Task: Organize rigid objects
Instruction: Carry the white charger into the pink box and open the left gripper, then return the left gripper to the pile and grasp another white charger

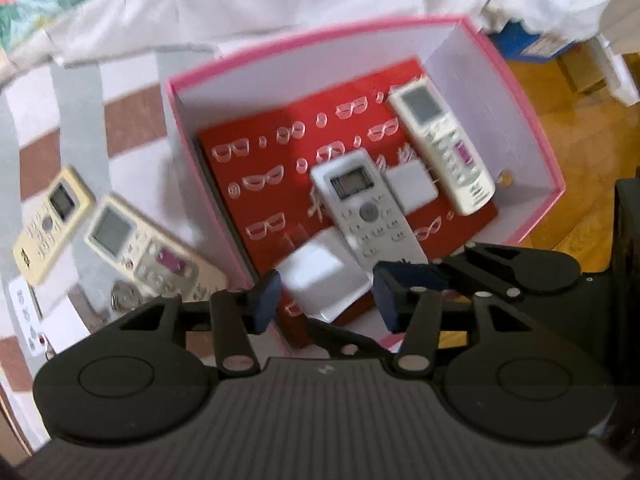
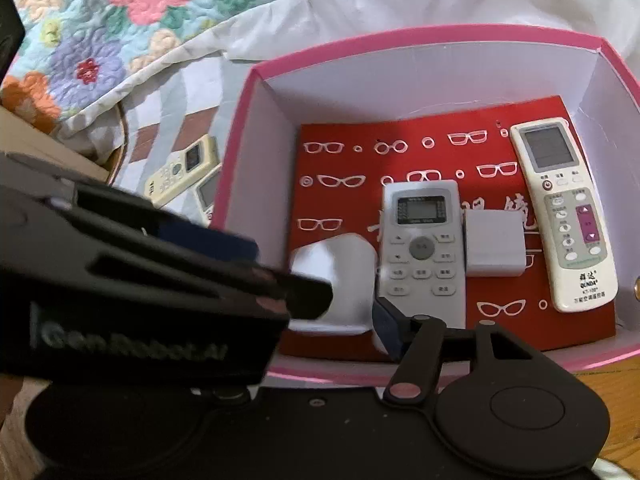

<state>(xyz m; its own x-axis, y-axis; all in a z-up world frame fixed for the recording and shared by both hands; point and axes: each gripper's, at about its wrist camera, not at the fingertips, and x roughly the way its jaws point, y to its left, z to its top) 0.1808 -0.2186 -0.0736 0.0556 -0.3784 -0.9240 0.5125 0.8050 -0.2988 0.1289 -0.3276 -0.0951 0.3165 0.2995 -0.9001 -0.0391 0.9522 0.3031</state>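
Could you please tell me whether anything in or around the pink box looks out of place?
Two cream remotes lie outside the pink box on the striped cloth, while two others and two white adapters are inside. Nothing looks damaged or spilled.

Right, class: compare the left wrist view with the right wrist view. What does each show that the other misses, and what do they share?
Only the left wrist view: a small white remote and a coin on the bed.
Only the right wrist view: the floral quilt in full.
Both: the pink box, a grey remote and a white adapter inside.
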